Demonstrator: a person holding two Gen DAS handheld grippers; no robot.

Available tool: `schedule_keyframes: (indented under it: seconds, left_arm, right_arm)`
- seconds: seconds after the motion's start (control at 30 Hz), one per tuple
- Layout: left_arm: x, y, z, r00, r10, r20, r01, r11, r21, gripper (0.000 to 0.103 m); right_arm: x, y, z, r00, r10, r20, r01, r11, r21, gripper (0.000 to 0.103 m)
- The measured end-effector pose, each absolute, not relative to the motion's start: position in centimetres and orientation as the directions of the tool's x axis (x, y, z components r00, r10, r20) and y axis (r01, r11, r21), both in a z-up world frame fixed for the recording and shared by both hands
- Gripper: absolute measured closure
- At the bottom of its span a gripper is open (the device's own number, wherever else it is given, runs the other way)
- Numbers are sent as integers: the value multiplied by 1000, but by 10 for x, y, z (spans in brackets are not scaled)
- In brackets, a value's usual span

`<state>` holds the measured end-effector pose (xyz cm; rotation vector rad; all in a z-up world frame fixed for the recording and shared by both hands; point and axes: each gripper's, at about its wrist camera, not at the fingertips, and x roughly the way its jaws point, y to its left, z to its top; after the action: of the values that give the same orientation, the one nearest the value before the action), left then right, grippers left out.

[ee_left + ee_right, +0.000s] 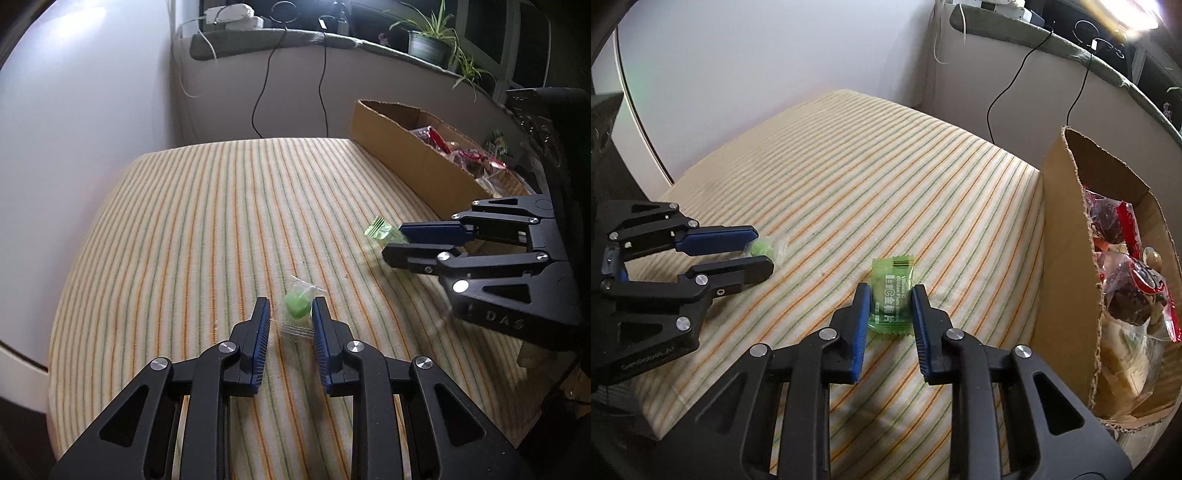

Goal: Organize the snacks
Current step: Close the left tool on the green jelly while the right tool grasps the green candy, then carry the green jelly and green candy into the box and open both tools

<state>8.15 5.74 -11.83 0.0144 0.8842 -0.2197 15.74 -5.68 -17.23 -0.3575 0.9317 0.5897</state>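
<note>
You were at the pick-up step of sorting the snacks, with both hands working at once.

The bed or cushion under you wore a striped cloth, cream with thin orange and green lines, soft enough to dimple under pressure. At its far right edge stood the cardboard box, plain brown, with a roughly torn rim, already holding several crinkly red-and-clear snack packets and a pale block beneath them.

Your right gripper had its blue ribbed pads pressed on both sides of the green plum-candy sachet, a flat glossy foil pillow with crimped, serrated ends that lay on the cloth near the box wall. I judged that grip to be made. Your next move there called for a clean lift over the torn rim and a release inside, without snagging the thin sachet on the cardboard edge.

Your left gripper straddled the small green candy, a rounded lump in a clear twisted wrapper, lying mid-cloth. Its right pad touched the candy; the left pad seemed to meet only wrapper film, so I could not tell whether the grip was firm. You needed to confirm hold before raising it, since slick film slips easily.
</note>
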Motion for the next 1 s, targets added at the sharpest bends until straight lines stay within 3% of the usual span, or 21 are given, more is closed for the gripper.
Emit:
schedule_keyframes:
  seconds: [0.5, 1.0]
  left_arm:
    - [92, 41, -75, 677, -207, -706, 207, 974, -88, 81]
    - [160, -30, -47, 694, -283, -661, 295, 950, -97, 82]
  right_arm:
    - [146, -99, -119, 505, 412, -758, -589, 807, 45, 80]
    - [174, -190, -87, 594, 390, -704, -479, 874, 81, 80]
